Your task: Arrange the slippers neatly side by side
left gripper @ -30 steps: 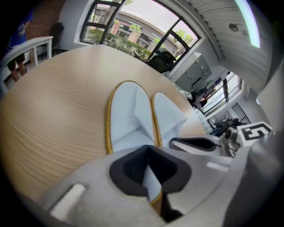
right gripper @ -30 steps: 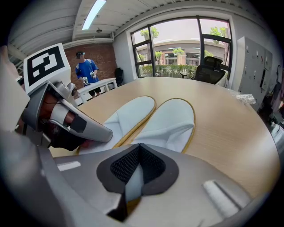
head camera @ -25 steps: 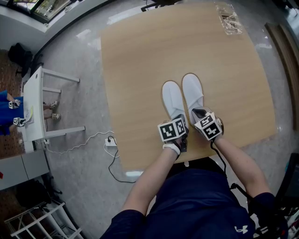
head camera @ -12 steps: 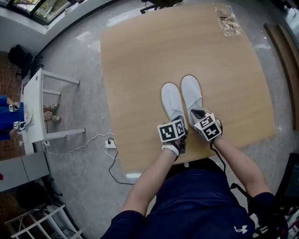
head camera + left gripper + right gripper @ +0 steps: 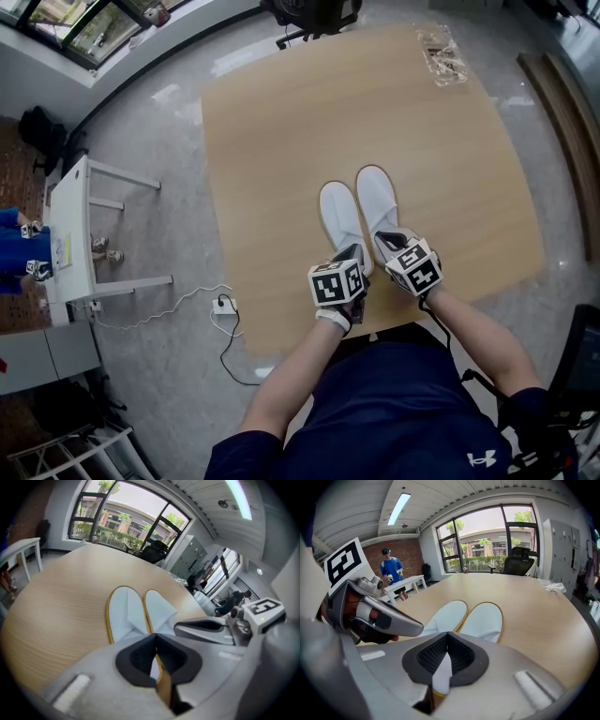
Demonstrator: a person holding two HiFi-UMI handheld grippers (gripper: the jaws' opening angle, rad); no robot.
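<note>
Slippers: the pair lies on the table [image 5: 272,131], a little toward 6 o'clock of centre, with toes to 12 and inner edges touching or very nearly. In the head view the toe of the right slipper [image 5: 377,199] reaches slightly further toward 12 than that of the left slipper [image 5: 339,214].

Claws: the left claw [image 5: 352,255] is clenched on the left slipper's heel rim, with the yellow sole edge pinched between its pads. The right claw [image 5: 395,246] is clenched on the white heel of the right slipper.

Risks, as judged:
- Each grip takes only a thin, soft rim. A tug toward 6 could pull the fabric out of the pads or fold the heel.
- If one hand draws or lifts more than the other, the toes pivot and the pair splays — alignment is lost.
- Letting go with the heels raised would let them drop and shift sideways.
- The heels are near the table's 6 o'clock edge, so further dragging that way risks overhang.

Pose: both forearms enter from 6 o'clock and converge. The claws sit close side by side with marker cubes up, pointing toward 12 and slanting down at the heels.
</note>
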